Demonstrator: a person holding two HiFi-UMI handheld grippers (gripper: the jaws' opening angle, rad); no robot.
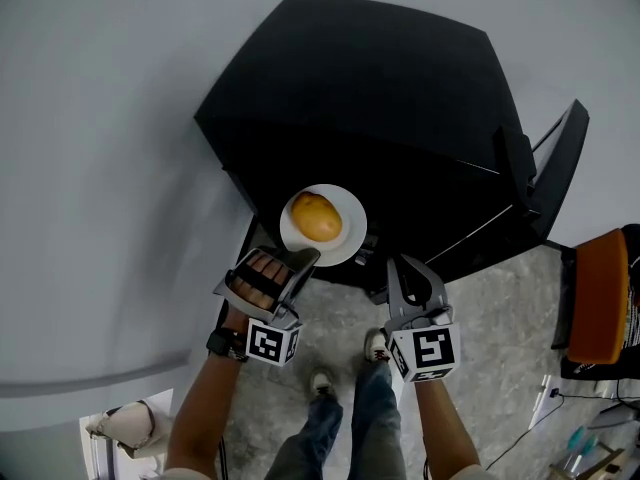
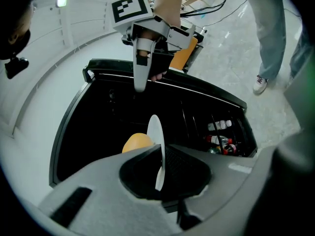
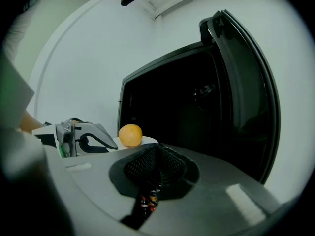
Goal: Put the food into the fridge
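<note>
Left tongs (image 1: 303, 259) pinched the rim of the white plate (image 1: 347, 238) bearing an orange (image 1: 316, 217); right tongs (image 1: 396, 271) were closed, empty.

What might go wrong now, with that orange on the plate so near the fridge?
The left tongs pinch the plate only by its rim, so it may tip or slip. The orange lies loose on it and might roll off. The plate's far edge might also knock the fridge opening.
</note>
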